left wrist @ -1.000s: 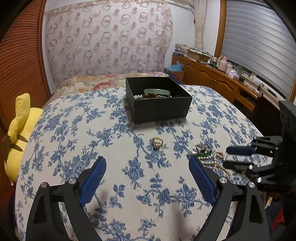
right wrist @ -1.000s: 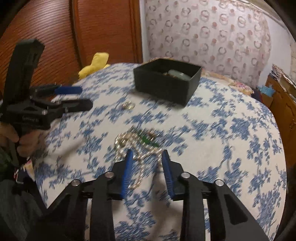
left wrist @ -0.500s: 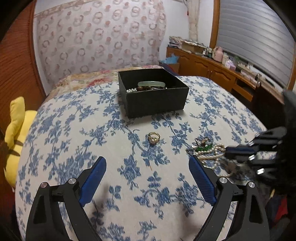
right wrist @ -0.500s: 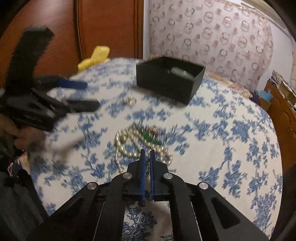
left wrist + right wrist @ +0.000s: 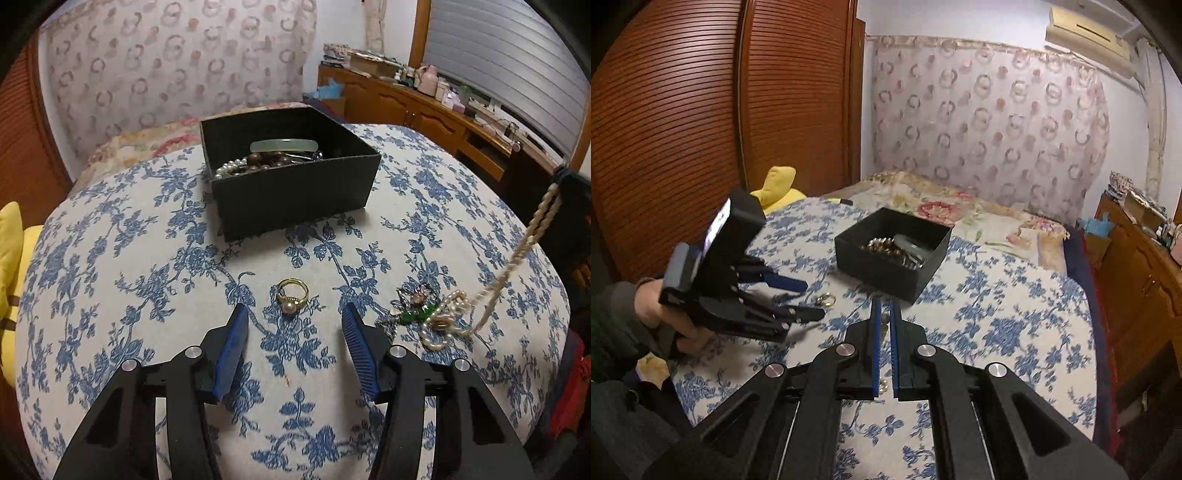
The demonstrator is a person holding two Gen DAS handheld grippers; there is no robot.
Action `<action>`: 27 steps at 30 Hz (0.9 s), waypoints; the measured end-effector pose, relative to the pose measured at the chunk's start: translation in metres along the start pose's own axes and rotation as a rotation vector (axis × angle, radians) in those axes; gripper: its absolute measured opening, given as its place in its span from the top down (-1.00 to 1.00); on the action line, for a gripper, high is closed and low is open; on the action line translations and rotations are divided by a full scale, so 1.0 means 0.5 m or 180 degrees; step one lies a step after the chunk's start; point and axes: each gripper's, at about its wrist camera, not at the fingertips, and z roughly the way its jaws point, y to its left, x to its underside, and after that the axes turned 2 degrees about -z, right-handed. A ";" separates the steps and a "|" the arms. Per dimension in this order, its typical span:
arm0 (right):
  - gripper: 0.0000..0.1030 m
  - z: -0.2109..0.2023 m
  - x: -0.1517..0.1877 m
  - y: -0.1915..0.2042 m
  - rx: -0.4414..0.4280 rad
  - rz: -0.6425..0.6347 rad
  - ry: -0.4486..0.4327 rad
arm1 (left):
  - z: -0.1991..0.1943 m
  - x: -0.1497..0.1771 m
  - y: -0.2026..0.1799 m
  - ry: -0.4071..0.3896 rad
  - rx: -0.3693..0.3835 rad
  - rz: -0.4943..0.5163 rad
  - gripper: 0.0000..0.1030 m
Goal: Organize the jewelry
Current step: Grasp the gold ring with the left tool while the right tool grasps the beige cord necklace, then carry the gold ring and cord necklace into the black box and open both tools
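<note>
Blue-flowered bed (image 5: 110,280) with a black box (image 5: 295,192) straight ahead of the left hand-held gripper (image 5: 291,325), whose fingers are spread with the ring (image 5: 291,293) just in front between them. Right hand-held gripper (image 5: 883,314) is pinching the pearls (image 5: 517,254), lifting one end while the rest lies beside the ring.

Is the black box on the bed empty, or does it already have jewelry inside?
Not empty. The black box has no lid on, and inside lie a pale green bangle, brown beads and small pearls.
</note>
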 end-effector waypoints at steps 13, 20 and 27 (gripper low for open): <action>0.90 0.000 -0.029 -0.009 0.0018 -0.0096 0.0034 | 0.021 -0.014 -0.017 0.0013 -0.0056 0.0148 0.65; 0.90 -0.025 -0.105 -0.001 0.0056 -0.0331 -0.0159 | -0.017 -0.017 -0.020 -0.0144 -0.0062 0.0147 0.66; 0.90 -0.050 -0.157 -0.005 0.0075 -0.0340 -0.0320 | -0.096 -0.044 -0.013 -0.0446 -0.0035 0.0092 0.66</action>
